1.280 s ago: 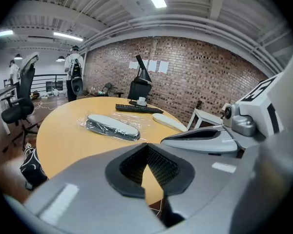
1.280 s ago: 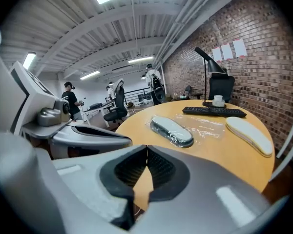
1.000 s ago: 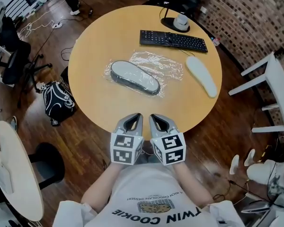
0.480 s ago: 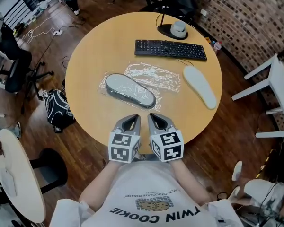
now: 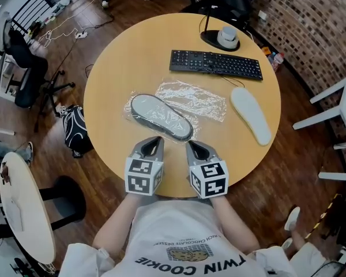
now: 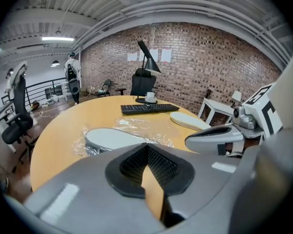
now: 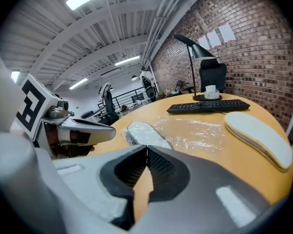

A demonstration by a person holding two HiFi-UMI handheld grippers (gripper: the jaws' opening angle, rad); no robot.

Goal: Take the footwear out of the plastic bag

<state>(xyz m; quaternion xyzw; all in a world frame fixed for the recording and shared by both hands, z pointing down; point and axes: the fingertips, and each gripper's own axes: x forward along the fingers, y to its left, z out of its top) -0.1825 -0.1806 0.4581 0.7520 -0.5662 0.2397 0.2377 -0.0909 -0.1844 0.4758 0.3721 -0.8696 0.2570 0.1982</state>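
Note:
A grey shoe [image 5: 160, 116] lies sole up inside a clear plastic bag [image 5: 193, 100] in the middle of the round wooden table [image 5: 121, 56]. A second, white shoe [image 5: 251, 116] lies bare to its right. My left gripper [image 5: 155, 138] and right gripper [image 5: 191, 145] are side by side over the table's near edge, just short of the bagged shoe. Both are shut and hold nothing. The left gripper view has the bagged shoe [image 6: 112, 138] straight beyond the closed jaws [image 6: 147, 145]. In the right gripper view it [image 7: 142, 133] sits ahead of the jaws [image 7: 147, 149], with the white shoe [image 7: 259, 135] at the right.
A black keyboard [image 5: 216, 64] and a lamp base holding a cup [image 5: 224, 38] sit at the table's far side. On the floor are a black bag [image 5: 76, 128] at left, an office chair [image 5: 23, 68], a white side table [image 5: 17, 212] and white furniture [image 5: 340, 114] at right.
Both grippers have moved forward over the table's near edge, closer to the bagged shoe, and spread slightly apart. Both stayed shut. Nothing on the table moved.

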